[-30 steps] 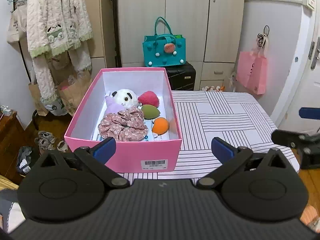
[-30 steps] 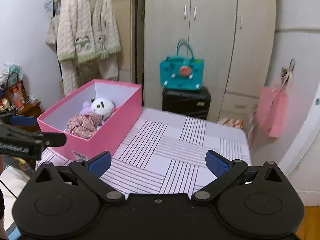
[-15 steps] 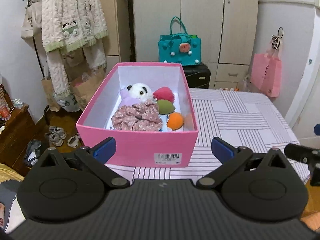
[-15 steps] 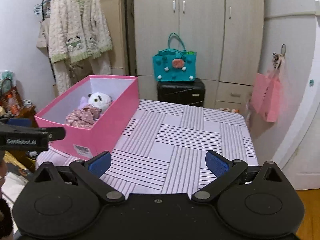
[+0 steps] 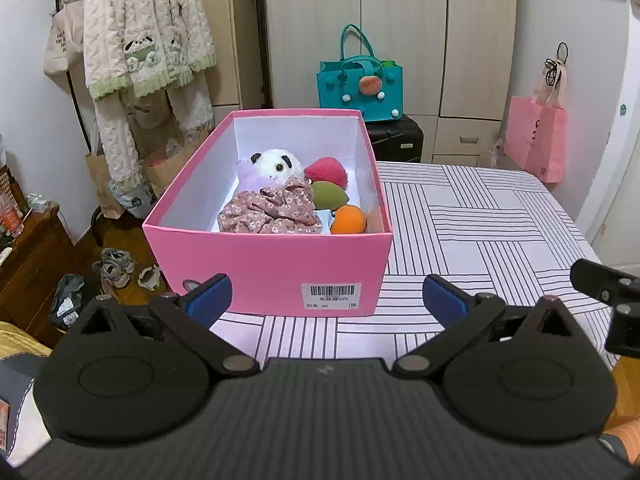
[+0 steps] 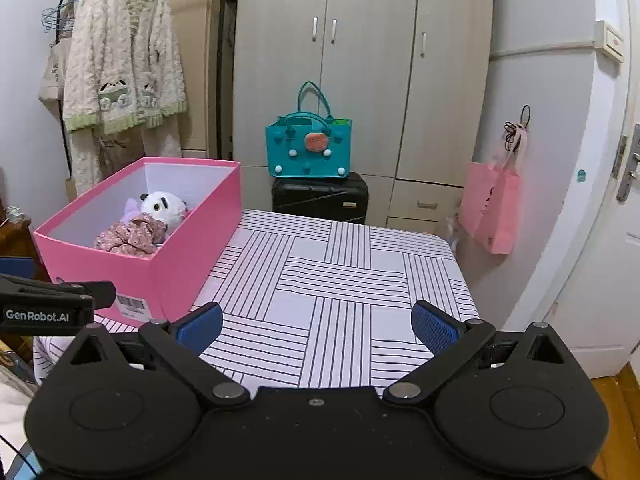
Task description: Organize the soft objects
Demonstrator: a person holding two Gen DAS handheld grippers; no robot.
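Panda plush [image 5: 276, 164], floral scrunchie [image 5: 272, 212], three sponges inside pink box [image 5: 268, 264].

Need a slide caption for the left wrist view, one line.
Open left tool faces a pink box holding a panda plush, floral scrunchie and three sponges on a striped table.

One pink box [image 5: 267, 268] on the left of the table [image 5: 480, 232]. Inside it:
- one panda toy [image 5: 276, 163], far end
- one purple plush [image 5: 250, 178], beside the panda
- one flowered cloth [image 5: 272, 212], near end
- three sponges: one red [image 5: 328, 171], one green [image 5: 329, 195], one orange [image 5: 349, 220], along the right wall

Beyond the table:
- one teal bag [image 5: 360, 84] on one black suitcase [image 5: 394, 140]
- one pink bag [image 5: 538, 142], far right
- one cream robe [image 5: 144, 40], far left
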